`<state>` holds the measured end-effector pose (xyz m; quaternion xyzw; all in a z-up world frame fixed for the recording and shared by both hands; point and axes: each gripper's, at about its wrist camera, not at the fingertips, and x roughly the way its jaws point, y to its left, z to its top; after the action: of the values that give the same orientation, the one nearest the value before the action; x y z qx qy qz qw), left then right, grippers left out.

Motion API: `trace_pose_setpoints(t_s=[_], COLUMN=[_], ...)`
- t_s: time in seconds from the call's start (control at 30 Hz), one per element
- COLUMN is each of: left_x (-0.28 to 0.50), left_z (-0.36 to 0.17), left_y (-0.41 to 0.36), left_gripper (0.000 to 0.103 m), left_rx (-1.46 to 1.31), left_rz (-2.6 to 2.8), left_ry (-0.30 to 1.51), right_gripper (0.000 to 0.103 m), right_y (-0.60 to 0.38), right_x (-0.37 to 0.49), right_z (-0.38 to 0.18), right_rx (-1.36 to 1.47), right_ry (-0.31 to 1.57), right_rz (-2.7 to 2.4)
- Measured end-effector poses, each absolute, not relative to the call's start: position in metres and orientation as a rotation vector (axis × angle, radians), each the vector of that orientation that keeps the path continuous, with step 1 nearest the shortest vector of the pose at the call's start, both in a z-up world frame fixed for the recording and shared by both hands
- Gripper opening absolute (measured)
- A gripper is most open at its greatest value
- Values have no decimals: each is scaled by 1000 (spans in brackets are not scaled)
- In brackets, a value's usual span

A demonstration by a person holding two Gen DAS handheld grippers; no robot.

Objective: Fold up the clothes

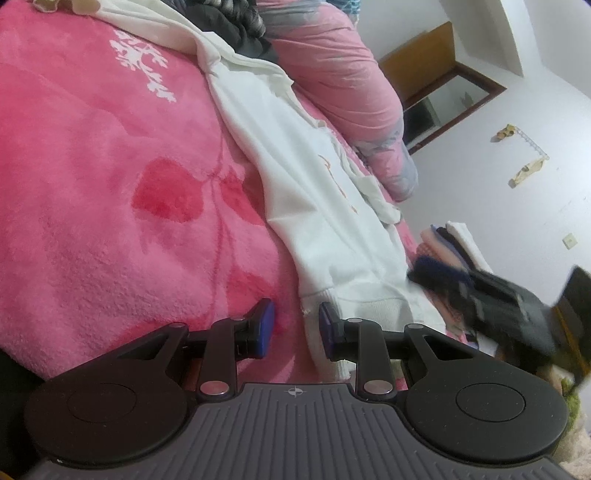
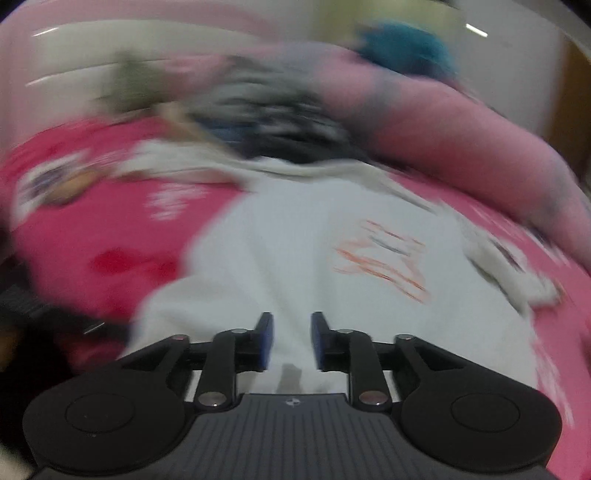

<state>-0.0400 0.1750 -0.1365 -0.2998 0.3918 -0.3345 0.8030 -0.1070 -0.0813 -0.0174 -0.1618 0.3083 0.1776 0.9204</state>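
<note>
- White sweatshirt [image 1: 325, 206]: lies spread on the pink blanket [image 1: 92, 192]. In the left wrist view it runs as a long band from the upper left of the frame down to the lower centre, with its ribbed hem [image 1: 373, 306] at the near end. In the right wrist view it fills the centre of the frame [image 2: 295, 251]; an orange scribbled print [image 2: 384, 262] shows right of centre.
- Left gripper [image 1: 295, 328]: its blue-padded jaws stand apart at the lower centre of the frame. The right-hand pad [image 1: 327, 325] sits against the hem edge of the sweatshirt; the left-hand pad is over the blanket. The pads are not pressed on cloth.
- Right gripper [image 2: 291, 339]: jaws apart, poised over the sweatshirt at the lower centre of the frame, with nothing clamped between them. This view is heavily blurred.
- Blanket: pink plush with a white snowflake figure [image 1: 142, 62] at upper left and red patches at centre left.
- Surroundings, left wrist view: a pink bolster [image 1: 343, 74] at upper centre; dark clothes [image 1: 236, 29] at the top; a stack of folded clothes [image 1: 450, 243] at right; a white wall [image 1: 517, 203] beyond.
</note>
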Motion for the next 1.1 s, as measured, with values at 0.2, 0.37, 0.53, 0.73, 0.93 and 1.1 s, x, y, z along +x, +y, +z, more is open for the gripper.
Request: trace_pose_setpoints(t_s=[0.2,0.37,0.53,0.73,0.93,1.1], left_x=[-35,-29,-30,-35,-20,-5], left_z=[-136,-134,-122,-110,-115,-114], left_y=[177,174,172,176,167,166], left_gripper=[26,26,26,26,27,32], left_rx=[-679,-708,-709,-734,-782,-846], left_rz=[-723,-724,-732,-766,-735,-725], left_ry=[865,880,836,736,770,771], right_gripper=[48,52,6,6,6,6], right_y=[-44,-21,-41,-153,-189,-181], right_x=[-127,-118,-99,-78,-78,-69], right_z=[-36,-54,-56,-54,-79,-76], right_rx=[-445,-470,-292,520,841,809], right_ry=[648,638,670,672,680,689], right_rz=[568,620,521,493,515,594])
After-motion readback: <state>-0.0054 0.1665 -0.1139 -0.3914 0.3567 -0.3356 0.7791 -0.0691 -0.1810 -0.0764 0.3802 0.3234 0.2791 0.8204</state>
